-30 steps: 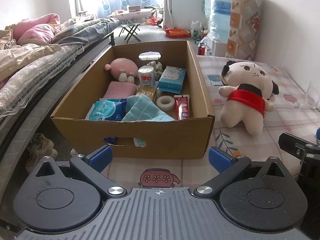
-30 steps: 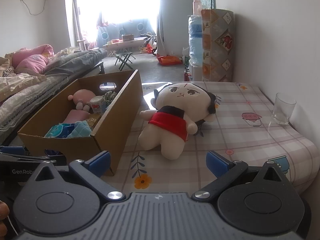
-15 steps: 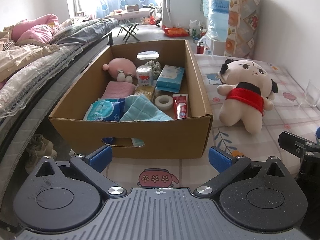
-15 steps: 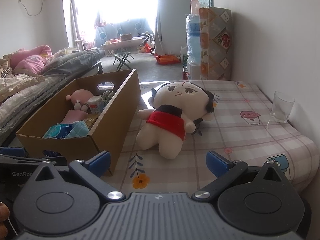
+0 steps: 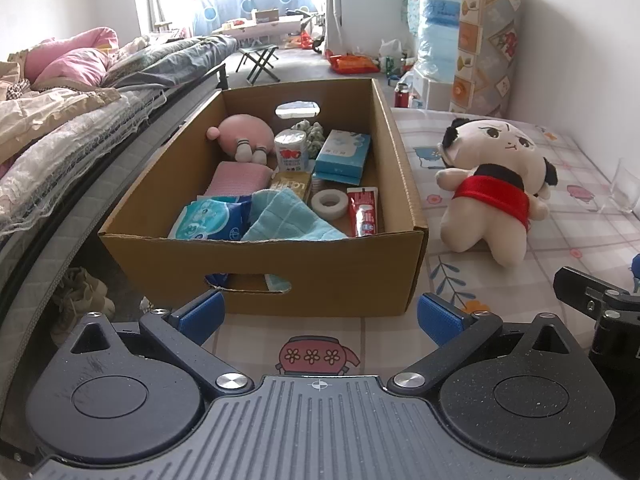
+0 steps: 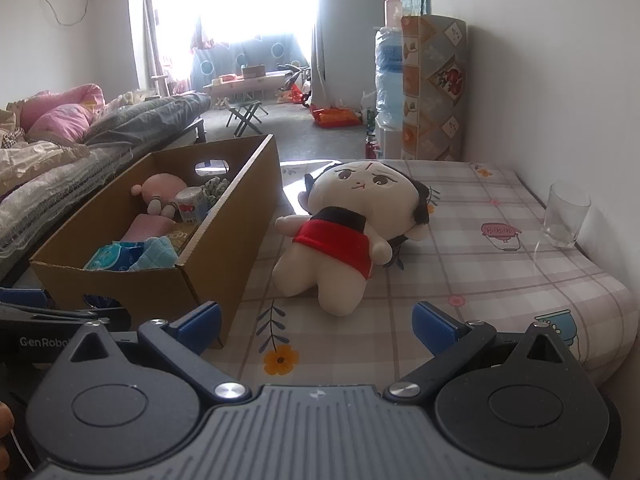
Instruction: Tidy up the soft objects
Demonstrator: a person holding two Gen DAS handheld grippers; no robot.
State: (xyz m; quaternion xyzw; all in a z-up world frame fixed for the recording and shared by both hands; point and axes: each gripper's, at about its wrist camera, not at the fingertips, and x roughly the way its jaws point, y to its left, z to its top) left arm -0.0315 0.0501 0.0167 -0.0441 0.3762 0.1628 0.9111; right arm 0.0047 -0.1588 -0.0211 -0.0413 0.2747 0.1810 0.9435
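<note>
The doll [image 6: 340,236] lies on the surface [image 6: 500,276] at 12 o'clock from the right gripper [image 6: 316,320], just beside the box [image 6: 224,264] at its 9 o'clock. Both grippers' fingers gape wide, empty; the left gripper [image 5: 320,316] faces the box. Approach seems in hand; next, the right likely reaches forward and closes on the doll's body.

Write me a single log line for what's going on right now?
phase: approach | left gripper: open, empty, facing cardboard box | right gripper: open, empty, facing plush doll | doll: lying on table beside box
</note>
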